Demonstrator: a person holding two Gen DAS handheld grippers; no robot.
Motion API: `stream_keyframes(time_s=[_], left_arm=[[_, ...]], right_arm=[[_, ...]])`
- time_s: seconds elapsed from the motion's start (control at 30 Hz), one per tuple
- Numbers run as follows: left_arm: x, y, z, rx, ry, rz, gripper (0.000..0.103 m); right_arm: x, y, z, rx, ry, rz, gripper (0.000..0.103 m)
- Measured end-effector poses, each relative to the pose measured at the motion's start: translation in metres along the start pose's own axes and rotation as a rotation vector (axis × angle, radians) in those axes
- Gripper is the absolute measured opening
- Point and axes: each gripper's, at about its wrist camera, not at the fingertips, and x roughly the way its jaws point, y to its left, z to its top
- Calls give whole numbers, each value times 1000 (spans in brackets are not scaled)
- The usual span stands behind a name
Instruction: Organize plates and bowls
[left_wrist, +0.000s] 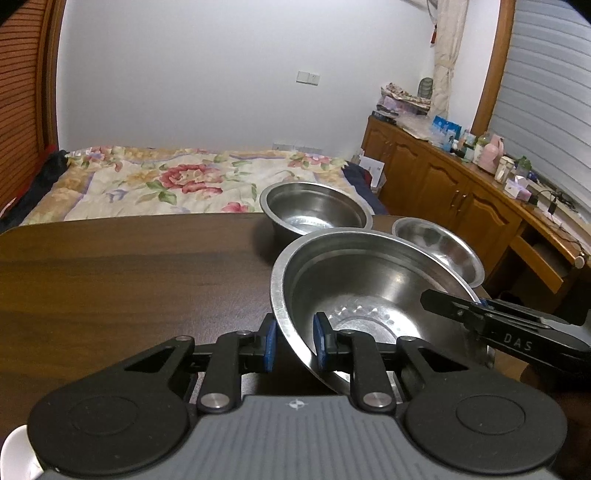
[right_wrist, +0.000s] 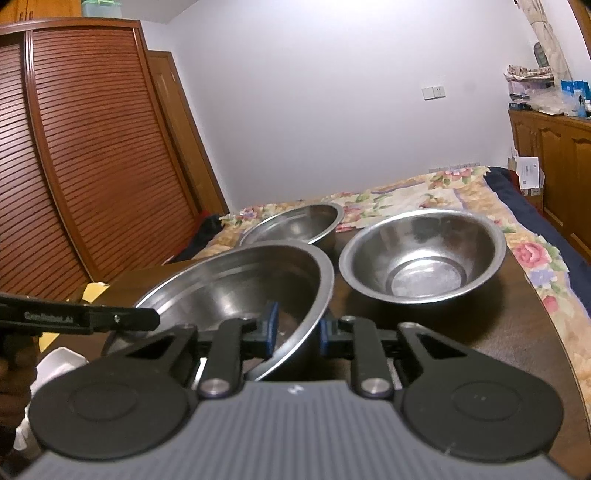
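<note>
On the dark wood-grain counter (left_wrist: 129, 280), near its right end, three steel bowls sit close together. My left claw (left_wrist: 295, 341) comes in low and level from the near edge, its blue pads (left_wrist: 318, 338) pinched on the near-left rim of the large bowl (left_wrist: 369, 291), one pad inside the wall, one outside. My right claw (right_wrist: 295, 332) clamps the same large bowl (right_wrist: 251, 280) on its right rim the same way, blue pad on each side of the thin metal wall. Both claws are narrow, closed on that rim. The large bowl looks tilted, the rim higher on its far side in the left wrist view; whether its base is off the counter I cannot tell. In the left wrist view my right claw shows as a black bar reaching in from the right, lettered DAS. The large bowl is shiny stainless, wide and round with a stepped wall and a dimpled ring pattern around its flat bottom. The medium bowl (right_wrist: 423, 258) stands upright just right of it, smooth steel, sloped sides, flat round base. The far bowl (left_wrist: 314, 210) is behind them near the counter's back edge, steeper-walled, dull brushed steel. Beyond the counter a bed (left_wrist: 147, 181) with a floral quilt. A louvred wooden wardrobe (right_wrist: 92, 147) stands left; a wooden cabinet (left_wrist: 443, 184) runs along the right wall.
</note>
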Motion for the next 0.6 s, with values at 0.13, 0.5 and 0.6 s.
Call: stream_keyframes(time_s=[0.13, 0.5, 0.6], left_arm=[[-3, 1, -2, 3, -8, -1, 23], [-23, 5, -6, -2, -45, -17, 23], [-30, 5, -7, 4, -56, -24, 23]], right_arm=[[-1, 0, 0, -4, -11, 6, 23], [-8, 8, 5, -9, -3, 26, 22], [-14, 14, 7, -13, -7, 21, 22]])
